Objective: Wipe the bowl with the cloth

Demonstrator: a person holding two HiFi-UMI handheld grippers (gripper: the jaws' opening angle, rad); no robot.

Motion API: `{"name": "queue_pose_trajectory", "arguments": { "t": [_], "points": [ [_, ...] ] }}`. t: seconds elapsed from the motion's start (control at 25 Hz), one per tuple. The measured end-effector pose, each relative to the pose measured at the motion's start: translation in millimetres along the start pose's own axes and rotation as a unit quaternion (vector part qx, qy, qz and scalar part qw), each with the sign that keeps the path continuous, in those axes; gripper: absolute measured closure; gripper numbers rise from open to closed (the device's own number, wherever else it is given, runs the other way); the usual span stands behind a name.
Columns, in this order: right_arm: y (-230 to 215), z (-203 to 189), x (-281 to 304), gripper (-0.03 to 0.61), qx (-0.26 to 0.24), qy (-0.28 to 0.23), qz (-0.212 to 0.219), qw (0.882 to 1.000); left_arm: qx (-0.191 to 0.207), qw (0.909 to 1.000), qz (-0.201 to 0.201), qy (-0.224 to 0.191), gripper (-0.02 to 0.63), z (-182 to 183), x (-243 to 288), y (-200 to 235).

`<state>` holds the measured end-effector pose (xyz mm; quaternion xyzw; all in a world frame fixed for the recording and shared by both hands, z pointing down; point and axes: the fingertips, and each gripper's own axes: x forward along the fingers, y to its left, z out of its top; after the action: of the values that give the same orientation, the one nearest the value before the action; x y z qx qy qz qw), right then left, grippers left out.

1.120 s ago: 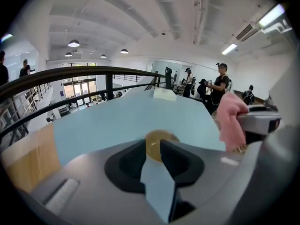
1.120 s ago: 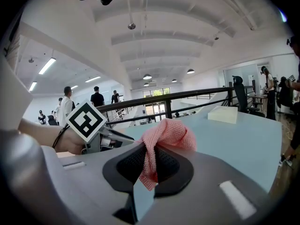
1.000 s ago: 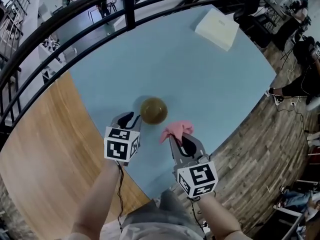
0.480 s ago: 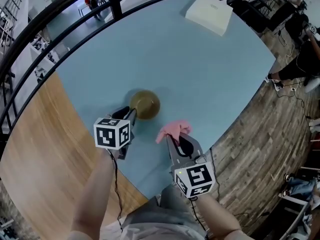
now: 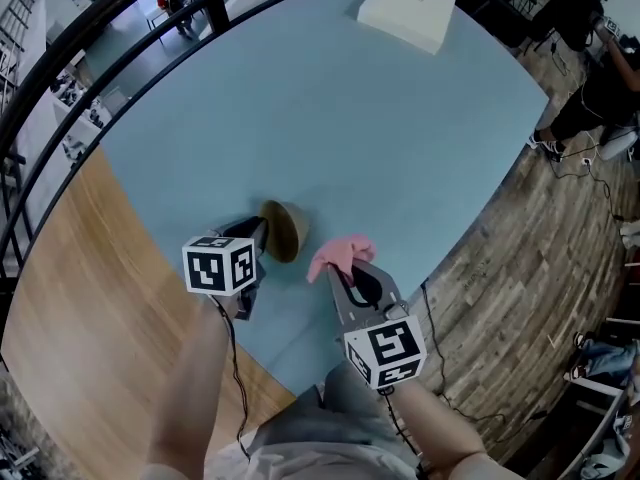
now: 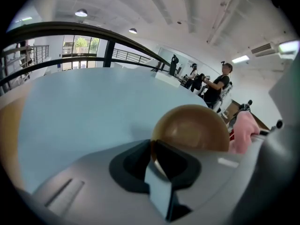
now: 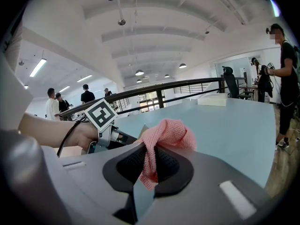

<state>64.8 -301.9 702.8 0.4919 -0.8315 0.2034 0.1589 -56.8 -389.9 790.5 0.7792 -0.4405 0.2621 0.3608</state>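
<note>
1. My left tongs now pinch the bowl by its rim; a second ago it sat flat, now it's tipped over the desk.
2. My right tongs pinch the cloth just beside it, so I judge wiping can start.

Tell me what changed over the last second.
The left tongs closed on the rim of the brown round bowl and tilted it up towards its side. The right tongs still grip the pink mesh cloth beside it.
</note>
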Motion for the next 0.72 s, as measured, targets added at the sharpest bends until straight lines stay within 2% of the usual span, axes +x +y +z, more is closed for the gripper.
{"name": "queue_pose_trajectory", "arguments": {
  "t": [0.24,0.48,0.72],
  "points": [
    [-4,-1,-5,0.54,-0.005,0.0,0.0,1.0,0.008,0.9997,-0.007,-0.024,0.592,7,-10,-13],
    [3,28,-23,0.54,-0.02,-0.012,0.007,1.0,0.009,0.9985,-0.012,-0.053,0.609,24,-47,-33],
    [7,43,-56,0.54,-0.036,-0.034,0.007,0.999,0.025,0.9969,-0.001,-0.074,0.609,16,-86,-57]
  ]
}}
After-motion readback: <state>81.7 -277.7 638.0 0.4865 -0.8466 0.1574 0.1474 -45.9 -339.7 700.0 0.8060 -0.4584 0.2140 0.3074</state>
